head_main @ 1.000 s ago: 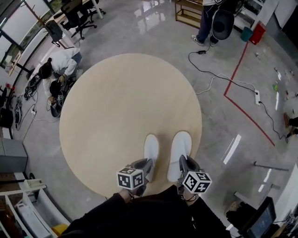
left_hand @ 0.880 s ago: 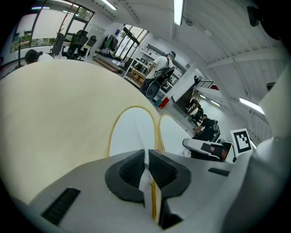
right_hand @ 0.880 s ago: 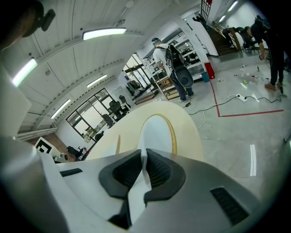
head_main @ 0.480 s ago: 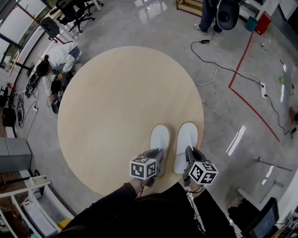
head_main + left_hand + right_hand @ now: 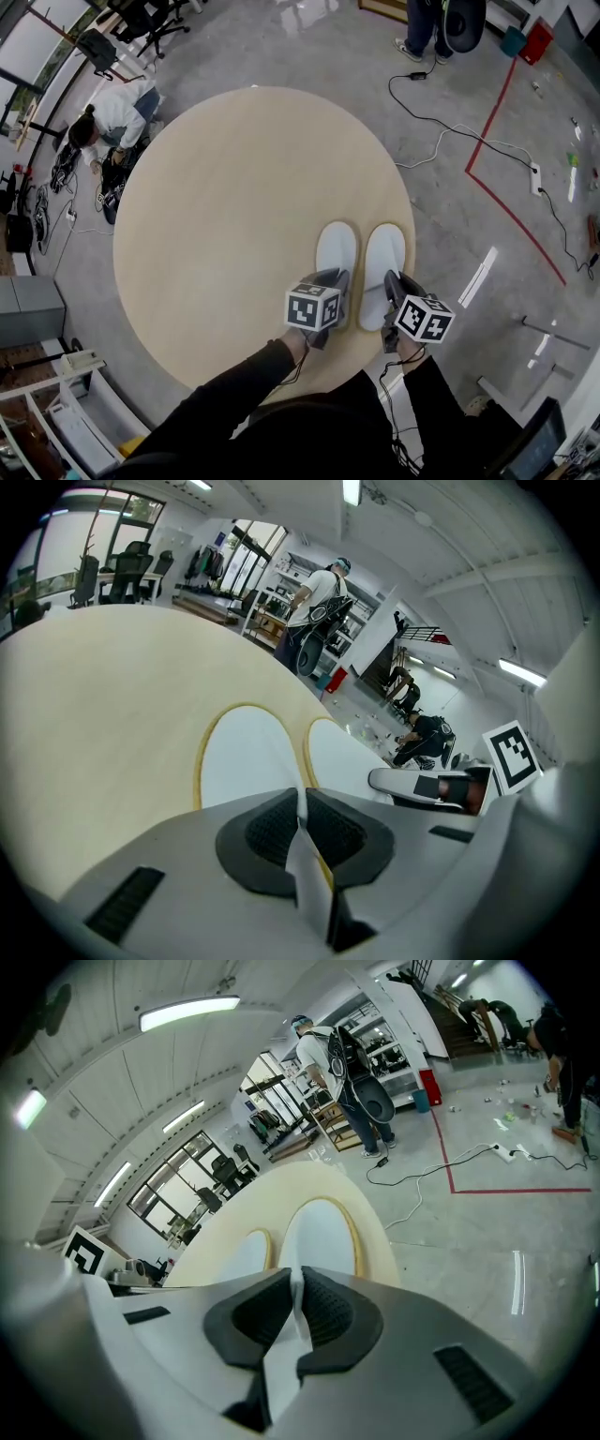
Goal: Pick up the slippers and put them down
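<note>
On the left gripper (image 5: 302, 803) the fingers (image 5: 272, 829) are pressed together on a thin white flap, which is the heel edge of the left slipper (image 5: 242, 757); no gap shows apart from that flap. On the right gripper (image 5: 294, 1288) the fingers (image 5: 330, 1309) are clamped the same way on the heel edge of the right slipper (image 5: 319, 1232). Both slippers point toe-away from the fingers, over the counter (image 5: 225, 206), at its rim nearest the person and right of its centre. The right slipper is closer to the rim. I cannot tell whether the soles rest on the counter or hang just above it. Judgement: the pick-up is done and the step in hand is the put-down. The next move calls for lowering both heels until the soles lie flat on the counter. Both pairs of fingers then open and back off toward the rim without dragging the slippers. The right slipper has little margin at the rim.
</note>
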The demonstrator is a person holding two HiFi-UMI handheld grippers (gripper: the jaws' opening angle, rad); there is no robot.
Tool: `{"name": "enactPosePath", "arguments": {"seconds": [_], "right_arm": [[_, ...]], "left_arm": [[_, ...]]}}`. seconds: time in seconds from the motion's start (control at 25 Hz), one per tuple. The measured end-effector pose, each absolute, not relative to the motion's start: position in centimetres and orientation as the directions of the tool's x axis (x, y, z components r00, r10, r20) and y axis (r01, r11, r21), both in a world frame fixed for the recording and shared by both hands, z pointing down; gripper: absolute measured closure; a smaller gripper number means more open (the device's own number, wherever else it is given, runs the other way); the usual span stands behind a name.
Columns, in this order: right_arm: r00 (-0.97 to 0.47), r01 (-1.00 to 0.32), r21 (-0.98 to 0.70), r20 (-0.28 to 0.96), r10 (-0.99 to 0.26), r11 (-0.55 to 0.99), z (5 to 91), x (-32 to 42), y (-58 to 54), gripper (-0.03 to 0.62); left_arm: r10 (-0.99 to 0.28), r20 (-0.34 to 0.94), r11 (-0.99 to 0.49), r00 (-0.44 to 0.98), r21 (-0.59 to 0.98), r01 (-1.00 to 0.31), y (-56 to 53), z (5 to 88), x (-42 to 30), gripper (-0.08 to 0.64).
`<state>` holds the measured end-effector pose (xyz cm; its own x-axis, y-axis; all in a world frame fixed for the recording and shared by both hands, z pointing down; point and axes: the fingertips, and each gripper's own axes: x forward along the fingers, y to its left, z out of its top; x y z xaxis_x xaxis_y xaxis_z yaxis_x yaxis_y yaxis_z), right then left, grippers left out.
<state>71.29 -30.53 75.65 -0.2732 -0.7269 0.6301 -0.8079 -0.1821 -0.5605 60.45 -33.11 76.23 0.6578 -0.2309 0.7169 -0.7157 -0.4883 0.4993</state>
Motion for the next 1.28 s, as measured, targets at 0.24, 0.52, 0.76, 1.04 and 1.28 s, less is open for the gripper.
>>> {"name": "enactPosePath", "arguments": {"seconds": [0.24, 0.52, 0.76, 1.04, 1.28], "right_arm": [[-0.279, -0.833, -0.533, 0.637, -0.719, -0.149, 75.6, 72.9, -33.7, 0.558], [-0.26, -0.859, -0.494, 0.649, -0.715, -0.136, 75.9, 73.5, -33.6, 0.557], [-0.255, -0.867, -0.482, 0.645, -0.72, -0.125, 75.6, 73.3, -33.6, 0.538], [-0.227, -0.873, -0.469, 0.632, -0.741, -0.133, 75.2, 73.9, -33.3, 0.417], [-0.225, -0.876, -0.465, 0.628, -0.745, -0.128, 74.8, 73.6, -32.7, 0.374]], "left_arm": [[-0.235, 0.707, -0.495, 0.667, 0.503, -0.708, -35.8, 76.2, 62.9, 0.523], [-0.245, 0.703, -0.47, 0.667, 0.516, -0.716, -35.8, 76.8, 64.0, 0.523], [-0.251, 0.695, -0.474, 0.673, 0.518, -0.712, -36.0, 76.4, 64.3, 0.522], [-0.228, 0.703, -0.478, 0.674, 0.522, -0.706, -35.2, 76.8, 64.5, 0.376], [-0.224, 0.705, -0.48, 0.673, 0.521, -0.705, -34.8, 76.4, 63.7, 0.362]]}}
